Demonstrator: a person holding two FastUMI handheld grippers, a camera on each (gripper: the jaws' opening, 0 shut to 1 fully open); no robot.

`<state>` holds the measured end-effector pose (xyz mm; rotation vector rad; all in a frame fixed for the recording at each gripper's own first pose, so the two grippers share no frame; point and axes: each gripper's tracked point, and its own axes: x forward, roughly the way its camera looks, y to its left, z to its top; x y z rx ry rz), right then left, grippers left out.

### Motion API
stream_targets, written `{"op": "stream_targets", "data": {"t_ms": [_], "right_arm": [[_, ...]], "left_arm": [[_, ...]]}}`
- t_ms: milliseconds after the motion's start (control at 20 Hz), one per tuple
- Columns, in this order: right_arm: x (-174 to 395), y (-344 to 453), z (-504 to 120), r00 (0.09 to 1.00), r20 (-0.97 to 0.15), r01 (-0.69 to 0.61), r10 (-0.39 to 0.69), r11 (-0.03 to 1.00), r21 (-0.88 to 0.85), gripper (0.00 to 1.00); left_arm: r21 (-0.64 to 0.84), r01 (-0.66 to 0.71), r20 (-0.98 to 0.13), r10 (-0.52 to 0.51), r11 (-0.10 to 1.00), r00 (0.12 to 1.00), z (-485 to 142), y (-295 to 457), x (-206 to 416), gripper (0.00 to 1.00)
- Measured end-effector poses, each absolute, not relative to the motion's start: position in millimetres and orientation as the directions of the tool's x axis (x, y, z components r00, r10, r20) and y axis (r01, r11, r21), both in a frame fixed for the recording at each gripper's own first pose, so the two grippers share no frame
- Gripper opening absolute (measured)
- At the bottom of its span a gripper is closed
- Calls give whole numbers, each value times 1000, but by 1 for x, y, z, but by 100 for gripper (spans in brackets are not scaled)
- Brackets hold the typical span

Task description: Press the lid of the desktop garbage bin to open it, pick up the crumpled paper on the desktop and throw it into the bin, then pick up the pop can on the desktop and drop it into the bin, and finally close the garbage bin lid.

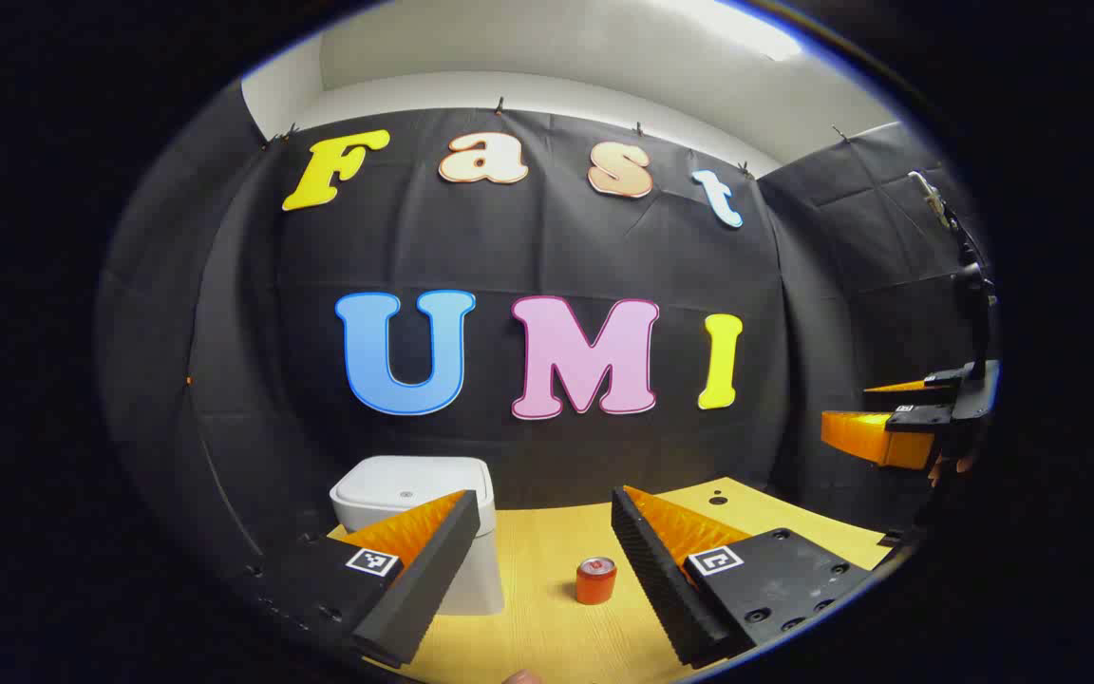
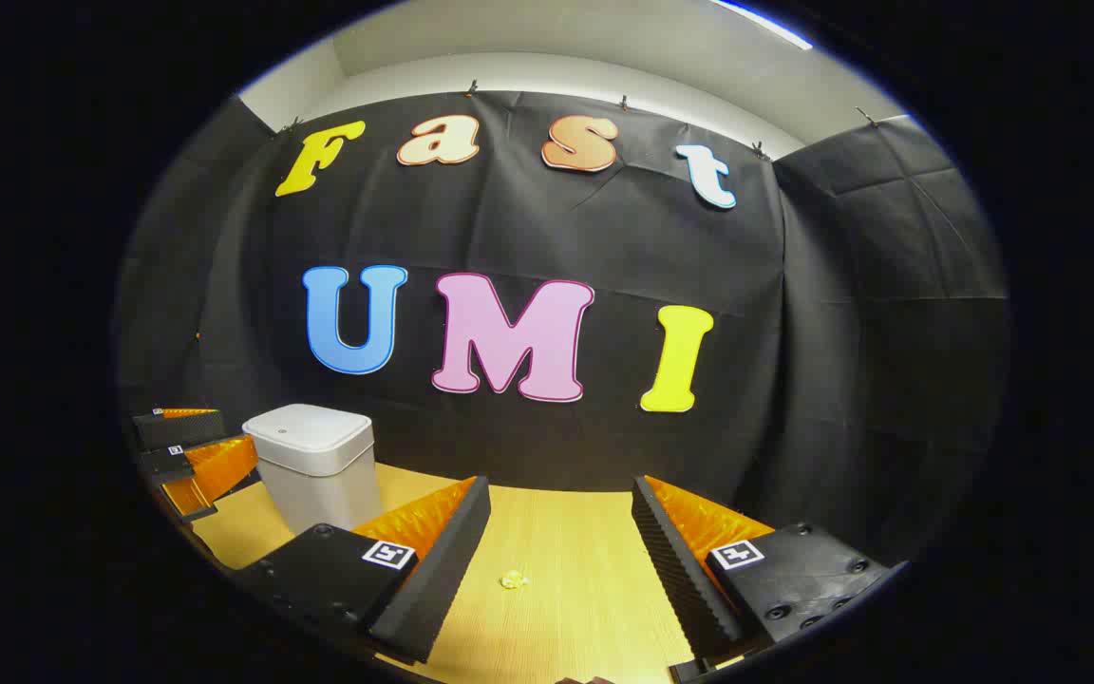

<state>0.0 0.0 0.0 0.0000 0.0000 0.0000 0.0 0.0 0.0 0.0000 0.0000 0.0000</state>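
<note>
The wooden desktop (image 2: 585, 551) lies open between the right gripper (image 2: 561, 560)'s spread fingers, with a small crumpled paper (image 2: 513, 579) as the sole thing on that stretch. At the far left stands the garbage bin (image 2: 316, 465), lid down, close to the booth wall (little room behind it). The left gripper (image 1: 537, 560), fingers apart, has the pop can (image 1: 595, 580) upright in its lane, just right of the bin, a bare strip of wood between them.

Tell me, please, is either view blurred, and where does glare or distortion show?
Left gripper view: sharp, straight edges bow near the rim, the pop can stays crisp. Right gripper view: equally sharp, similar bowing, soft highlight on the bin lid, the crumpled paper small but distinct.
</note>
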Motion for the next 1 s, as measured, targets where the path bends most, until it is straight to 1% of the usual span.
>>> {"op": "stream_targets", "data": {"t_ms": [100, 250, 450, 750, 1000], "right_arm": [[1, 3, 2, 1000, 10, 1, -1, 1000, 7, 96], [5, 13, -3, 1000, 2, -11, 11, 1000, 13, 96], [8, 18, -1, 1000, 7, -26, 27, 1000, -1, 96], [13, 20, 3, 999, 14, -39, 39, 999, 35, 96], [10, 19, 3, 999, 17, -40, 40, 999, 21, 96]], "left_arm": [[3, -5, -9, 5, 1000, 1000, 0, 5, 0, 95], [41, -26, 12, 26, 999, 1000, 5, 17, 0, 95], [35, -32, 5, 32, 999, 999, 4, 20, 1, 95], [58, -24, 12, 23, 998, 1000, 8, 21, 3, 95], [67, -18, 23, 16, 998, 1000, 15, 22, 8, 95]]}}
